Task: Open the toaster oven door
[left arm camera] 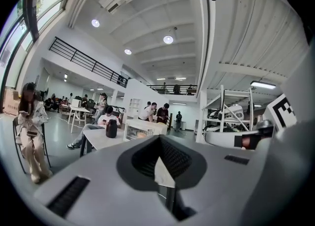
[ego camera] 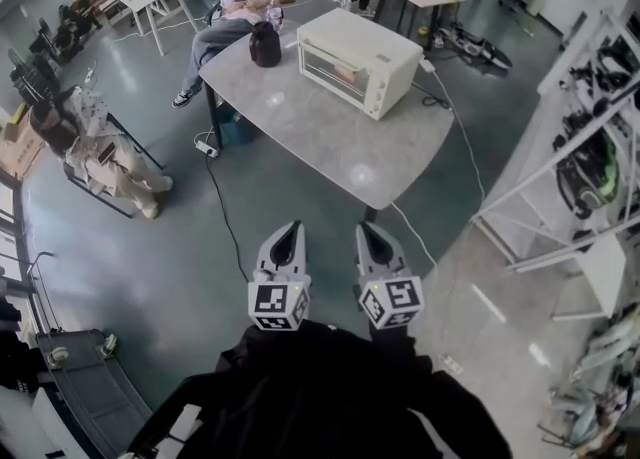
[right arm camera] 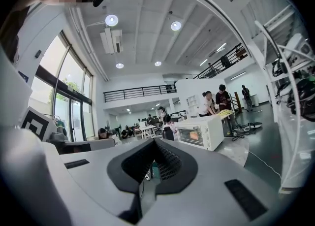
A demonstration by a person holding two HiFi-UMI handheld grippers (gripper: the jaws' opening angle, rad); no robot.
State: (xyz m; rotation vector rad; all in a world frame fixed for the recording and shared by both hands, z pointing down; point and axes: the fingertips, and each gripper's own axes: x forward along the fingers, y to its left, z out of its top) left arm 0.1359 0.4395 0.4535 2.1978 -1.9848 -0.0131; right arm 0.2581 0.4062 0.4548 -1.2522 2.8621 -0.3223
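A white toaster oven (ego camera: 360,62) stands on the far part of a grey table (ego camera: 330,147), its glass door closed and something orange visible behind the glass. Both grippers are held low and close to my body, well short of the table. My left gripper (ego camera: 287,239) and right gripper (ego camera: 373,237) sit side by side, each shut with nothing between the jaws. The oven appears small and distant in the left gripper view (left arm camera: 142,130) and in the right gripper view (right arm camera: 199,132). My left gripper (left arm camera: 160,141) and right gripper (right arm camera: 153,144) fill the lower part of their own views.
A black cylinder (ego camera: 265,44) stands on the table's far left corner, with a seated person (ego camera: 240,7) just behind it. Cables (ego camera: 215,187) trail on the floor by the table. A white metal rack (ego camera: 570,177) stands to the right; another seated person (ego camera: 100,157) is at left.
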